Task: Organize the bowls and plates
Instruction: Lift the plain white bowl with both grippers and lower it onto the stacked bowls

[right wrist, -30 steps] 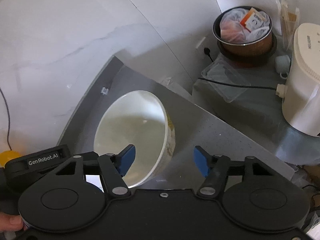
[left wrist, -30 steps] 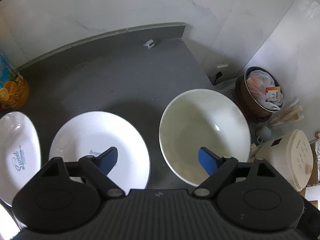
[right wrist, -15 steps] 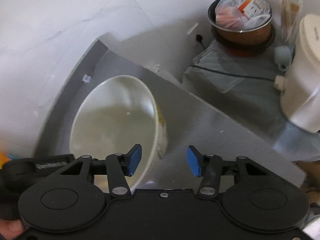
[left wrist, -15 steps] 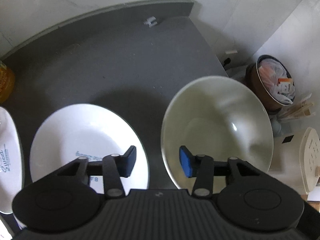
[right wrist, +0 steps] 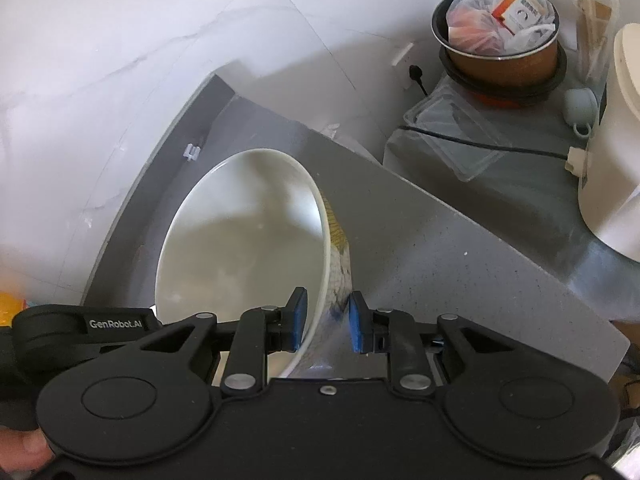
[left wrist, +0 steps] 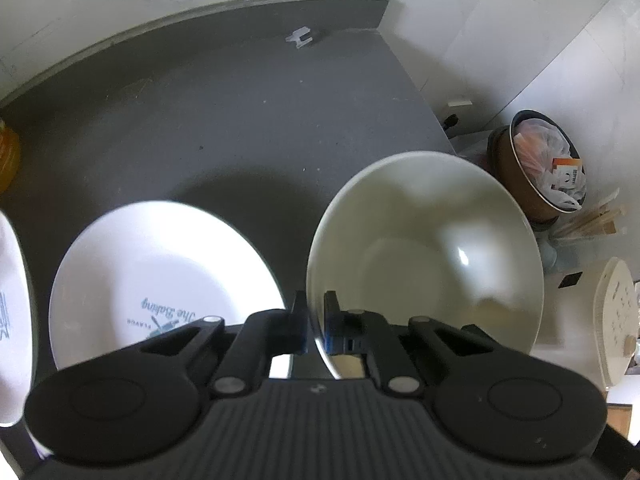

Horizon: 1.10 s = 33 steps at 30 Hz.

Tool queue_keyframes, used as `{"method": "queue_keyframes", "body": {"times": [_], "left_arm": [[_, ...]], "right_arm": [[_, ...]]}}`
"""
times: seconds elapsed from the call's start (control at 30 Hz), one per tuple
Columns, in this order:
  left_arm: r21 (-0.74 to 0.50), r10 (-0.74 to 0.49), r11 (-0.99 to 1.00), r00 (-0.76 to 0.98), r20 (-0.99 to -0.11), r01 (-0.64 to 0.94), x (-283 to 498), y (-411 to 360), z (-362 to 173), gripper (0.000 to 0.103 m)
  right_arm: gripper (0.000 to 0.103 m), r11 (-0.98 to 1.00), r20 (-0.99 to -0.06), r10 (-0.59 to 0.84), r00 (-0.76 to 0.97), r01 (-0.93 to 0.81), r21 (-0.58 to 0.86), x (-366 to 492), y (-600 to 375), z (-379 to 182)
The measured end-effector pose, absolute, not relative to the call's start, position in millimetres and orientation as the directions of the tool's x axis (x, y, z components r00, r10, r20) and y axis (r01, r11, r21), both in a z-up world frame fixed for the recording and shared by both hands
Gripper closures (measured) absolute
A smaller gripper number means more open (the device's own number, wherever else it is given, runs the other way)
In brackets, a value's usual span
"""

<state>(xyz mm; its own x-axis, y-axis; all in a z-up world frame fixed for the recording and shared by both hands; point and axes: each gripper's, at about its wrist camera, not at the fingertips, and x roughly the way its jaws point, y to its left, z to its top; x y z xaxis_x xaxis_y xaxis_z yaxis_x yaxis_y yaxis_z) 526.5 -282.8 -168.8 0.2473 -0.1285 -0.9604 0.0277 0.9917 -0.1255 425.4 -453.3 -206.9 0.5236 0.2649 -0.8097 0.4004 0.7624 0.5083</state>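
A large cream bowl stands on the grey counter, near its right edge. My left gripper is shut on the bowl's near-left rim, one pad inside and one outside. My right gripper is shut on the same bowl at its right rim, where a yellow pattern shows on the outer wall. A white plate with blue lettering lies on the counter left of the bowl. Another white plate shows at the far left edge.
Beyond the counter's right edge, lower down, are a brown pot full of plastic bags, a cream rice cooker with a black cable, and a clear container lid. An orange packet stands at the counter's far left. A white tiled wall backs the counter.
Both grippers have closed from wide open onto the bowl's rim, the left on the left side and the right on the right side. Both cameras moved closer to the bowl.
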Motion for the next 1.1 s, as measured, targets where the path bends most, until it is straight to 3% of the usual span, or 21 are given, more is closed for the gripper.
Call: {"method": "queue_keyframes", "body": {"times": [1.1], "left_arm": [[-0.183,-0.183,0.982,0.370,-0.911,0.035,447.7,-248.8,-81.2,0.096]], "right_arm": [[0.079,0.798,-0.707,0.300,0.641,0.238,0.554,358.3,-425.2,-123.7]]}}
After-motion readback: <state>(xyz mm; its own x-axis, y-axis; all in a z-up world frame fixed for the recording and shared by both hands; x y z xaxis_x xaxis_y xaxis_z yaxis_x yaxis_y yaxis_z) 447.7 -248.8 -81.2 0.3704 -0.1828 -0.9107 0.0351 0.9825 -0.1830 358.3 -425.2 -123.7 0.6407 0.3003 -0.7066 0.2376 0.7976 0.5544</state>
